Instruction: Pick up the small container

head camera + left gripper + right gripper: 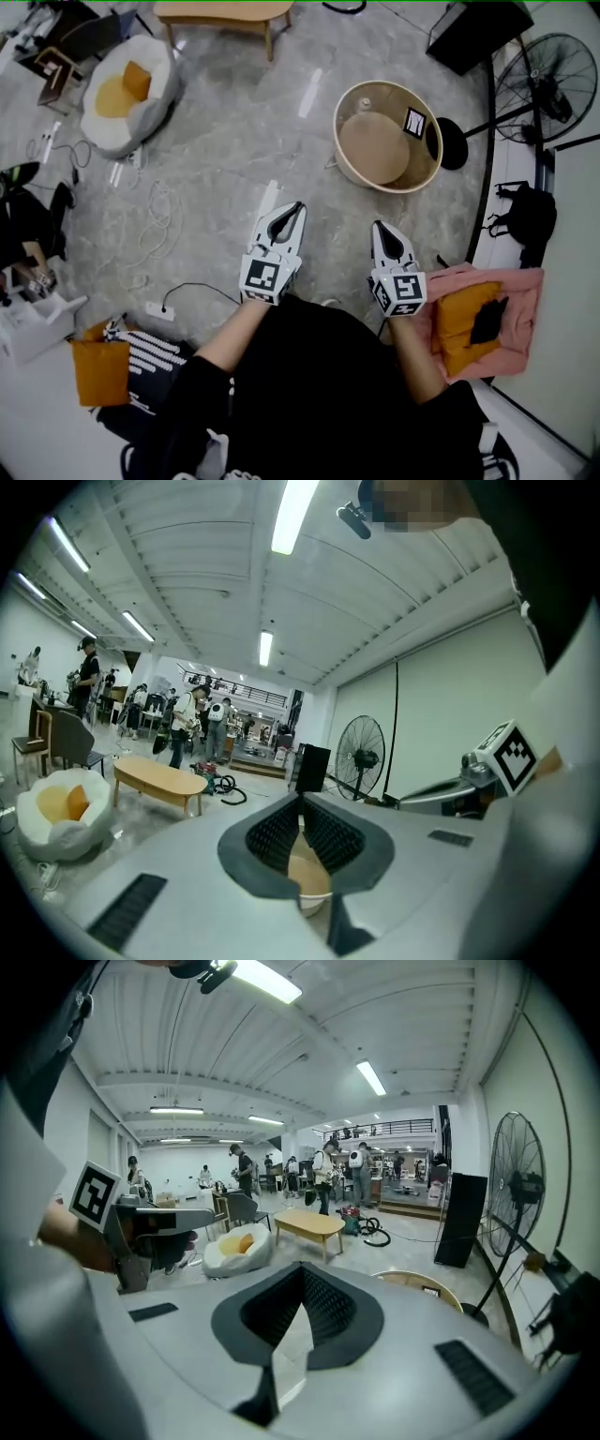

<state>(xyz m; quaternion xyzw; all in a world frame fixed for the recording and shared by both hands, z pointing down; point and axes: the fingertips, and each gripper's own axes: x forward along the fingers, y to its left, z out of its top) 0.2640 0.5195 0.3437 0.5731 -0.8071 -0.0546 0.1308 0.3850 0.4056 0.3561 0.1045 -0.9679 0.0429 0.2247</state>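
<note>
Head view has left gripper (pixel 294 212) and right gripper (pixel 383 230) both shut and empty, round beige tub (pixel 345 150) untouched ahead, pickup all to do.

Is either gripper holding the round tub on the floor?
No, the left gripper and right gripper are both shut and empty, short of the round beige tub.

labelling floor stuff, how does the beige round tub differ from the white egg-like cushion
The beige round hard-walled tub has a thin upright rim; the white puffy fried-egg cushion looks soft and lumpy. The tub shows a tan disc inside; the cushion carries an orange pillow on its yellow centre. Both are round and sit on the grey floor.
</note>
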